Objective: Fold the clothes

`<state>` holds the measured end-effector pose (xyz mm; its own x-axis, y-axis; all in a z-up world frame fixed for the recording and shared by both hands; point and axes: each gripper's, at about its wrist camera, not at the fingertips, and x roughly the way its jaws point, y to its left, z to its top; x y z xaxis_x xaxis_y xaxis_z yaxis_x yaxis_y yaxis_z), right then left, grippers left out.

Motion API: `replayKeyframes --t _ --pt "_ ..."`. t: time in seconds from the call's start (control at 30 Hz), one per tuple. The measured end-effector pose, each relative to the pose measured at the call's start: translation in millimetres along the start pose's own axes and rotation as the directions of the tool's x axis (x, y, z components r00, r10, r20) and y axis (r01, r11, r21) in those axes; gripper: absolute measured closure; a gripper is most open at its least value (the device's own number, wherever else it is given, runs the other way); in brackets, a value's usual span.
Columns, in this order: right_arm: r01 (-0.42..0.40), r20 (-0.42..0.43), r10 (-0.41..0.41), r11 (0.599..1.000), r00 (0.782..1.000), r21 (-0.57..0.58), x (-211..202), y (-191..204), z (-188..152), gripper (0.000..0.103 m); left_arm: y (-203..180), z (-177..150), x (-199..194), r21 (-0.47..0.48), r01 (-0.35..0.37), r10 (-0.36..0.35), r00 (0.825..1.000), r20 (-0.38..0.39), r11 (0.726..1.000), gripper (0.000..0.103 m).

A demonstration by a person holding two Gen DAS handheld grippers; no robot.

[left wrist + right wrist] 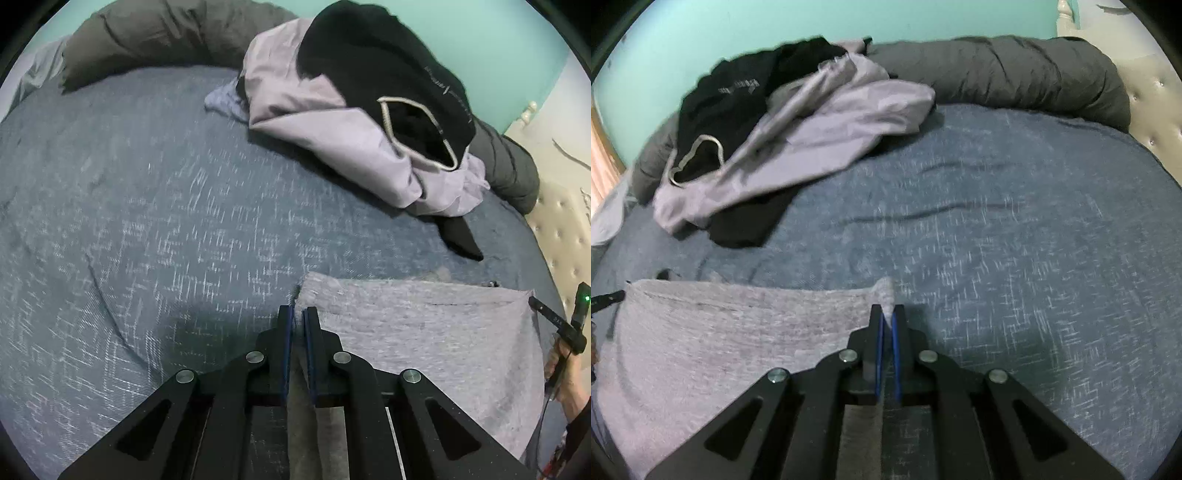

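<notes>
A light grey garment (424, 332) lies spread on the blue bedspread (166, 221), near the front edge. My left gripper (299, 314) is shut on its far left corner, the cloth pinched between the blue pads. In the right wrist view the same grey garment (720, 332) stretches to the left, and my right gripper (887, 314) is shut on its far right corner, a tuft of cloth poking up past the fingertips. The right gripper's tip (554, 317) and the hand holding it show at the right edge of the left wrist view.
A heap of clothes, lilac (314, 122) under black (380, 66), sits at the back of the bed. A rolled dark grey duvet (997, 70) runs along the turquoise wall. A tufted cream headboard (565, 221) stands at the bed's side. The bedspread (997, 221) lies bare beyond the grippers.
</notes>
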<state>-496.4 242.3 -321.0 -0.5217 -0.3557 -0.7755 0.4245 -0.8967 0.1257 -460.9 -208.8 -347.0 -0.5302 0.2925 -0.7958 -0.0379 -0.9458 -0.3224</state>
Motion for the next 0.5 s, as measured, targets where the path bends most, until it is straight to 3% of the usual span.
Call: replayKeyframes --t 0.2,0.3,0.33,0.43,0.5 --pt "-0.030 -0.010 0.030 0.999 0.999 0.029 4.8 -4.0 -4.1 0.095 3.6 -0.2 7.9 -0.015 0.008 -0.008 1.000 -0.003 1.000 0.091" --pt "0.011 0.047 -0.011 1.000 0.999 0.001 -11.6 0.6 -4.4 0.094 2.1 -2.1 -0.3 0.008 -0.010 0.010 1.000 0.006 1.000 0.076" --pt "-0.007 0.054 0.007 1.000 0.998 0.015 -18.0 0.4 -6.2 0.094 2.9 -3.2 -3.7 0.012 -0.021 0.021 1.000 0.007 1.000 0.072" --pt "-0.064 0.064 0.060 0.997 0.996 0.054 -36.7 1.9 -13.6 0.092 9.1 -8.7 -17.2 -0.001 -0.011 0.012 1.000 0.008 1.000 0.071" --pt "-0.106 0.040 0.104 0.993 0.994 0.058 -48.6 9.1 -23.6 0.092 8.6 -16.7 -26.6 0.002 0.045 -0.045 0.999 -0.016 0.999 0.071"
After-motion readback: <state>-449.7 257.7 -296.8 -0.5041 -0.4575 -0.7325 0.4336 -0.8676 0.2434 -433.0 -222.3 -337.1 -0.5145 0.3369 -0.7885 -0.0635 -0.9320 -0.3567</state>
